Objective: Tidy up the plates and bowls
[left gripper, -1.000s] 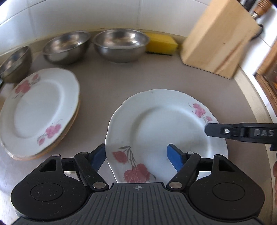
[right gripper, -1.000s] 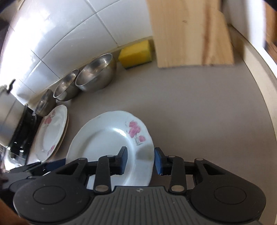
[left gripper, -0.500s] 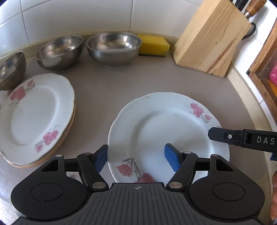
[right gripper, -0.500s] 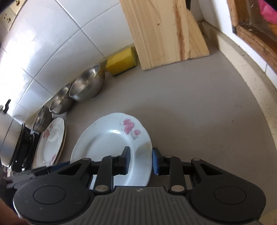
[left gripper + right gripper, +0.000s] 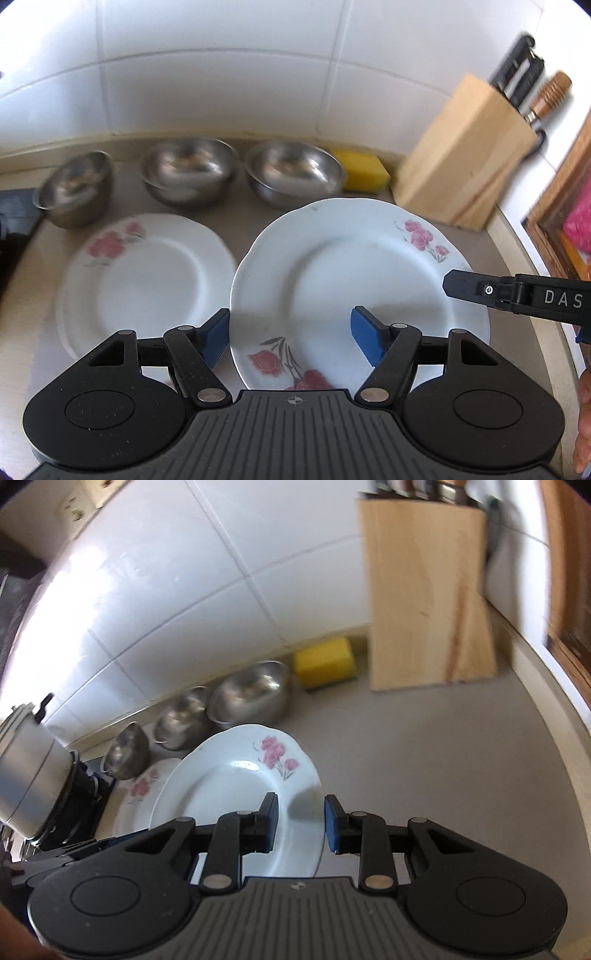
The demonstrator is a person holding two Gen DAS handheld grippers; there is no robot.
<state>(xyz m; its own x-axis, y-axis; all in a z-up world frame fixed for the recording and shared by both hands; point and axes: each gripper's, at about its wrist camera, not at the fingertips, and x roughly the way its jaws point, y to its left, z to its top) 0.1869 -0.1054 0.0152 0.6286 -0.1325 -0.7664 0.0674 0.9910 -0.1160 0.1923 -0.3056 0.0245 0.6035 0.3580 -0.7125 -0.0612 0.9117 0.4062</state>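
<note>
A white plate with pink flowers (image 5: 347, 280) is held up off the counter, also in the right wrist view (image 5: 236, 790). My right gripper (image 5: 298, 821) is shut on its right rim, one pad above and one below. My left gripper (image 5: 290, 334) is open, its blue pads on either side of the plate's near-left rim. A stack of matching plates (image 5: 147, 273) lies on the counter to the left, also in the right wrist view (image 5: 140, 786). Three steel bowls (image 5: 190, 170) stand in a row by the wall.
A yellow sponge (image 5: 360, 171) and a wooden knife block (image 5: 465, 155) stand at the back right. A steel pot (image 5: 26, 771) sits on a stove at far left. A wooden window frame (image 5: 561, 221) borders the counter's right edge.
The right gripper has lifted the plate off the counter and carried it left, toward the stack. Both grippers rose with it. The left gripper stayed open.
</note>
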